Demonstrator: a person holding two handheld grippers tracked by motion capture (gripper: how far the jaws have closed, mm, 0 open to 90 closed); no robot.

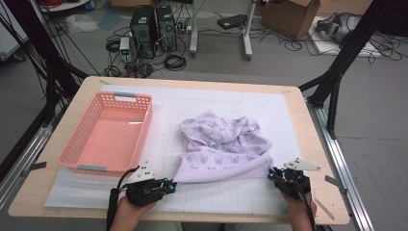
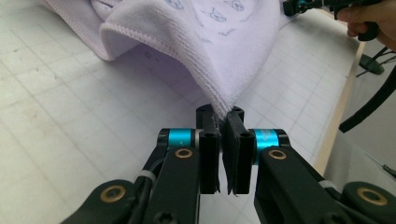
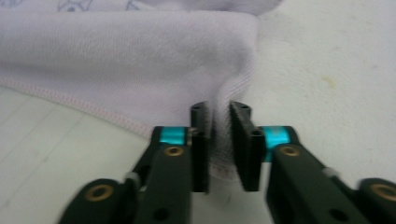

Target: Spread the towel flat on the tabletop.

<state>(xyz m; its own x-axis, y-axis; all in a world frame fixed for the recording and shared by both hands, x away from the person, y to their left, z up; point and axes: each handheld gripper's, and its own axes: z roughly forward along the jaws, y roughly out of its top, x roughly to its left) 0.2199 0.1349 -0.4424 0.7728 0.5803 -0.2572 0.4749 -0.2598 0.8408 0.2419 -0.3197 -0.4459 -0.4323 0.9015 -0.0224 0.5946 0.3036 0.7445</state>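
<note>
A pale lilac towel (image 1: 222, 144) printed with small cat faces lies crumpled on the white gridded mat (image 1: 269, 192), its near edge stretched straight between the two grippers. My left gripper (image 1: 169, 185) is shut on the towel's near left corner (image 2: 223, 105). My right gripper (image 1: 272, 174) is shut on the near right corner (image 3: 219, 140), the cloth bunched between its pads. In the left gripper view the right gripper (image 2: 299, 5) and the hand holding it appear at the top right.
A pink plastic basket (image 1: 77, 149) stands at the left of the mat, with nothing in it. The wooden table's front edge (image 1: 183, 217) runs just under both hands. Beyond the table are computer towers (image 1: 154, 29), cables and cardboard boxes on the floor.
</note>
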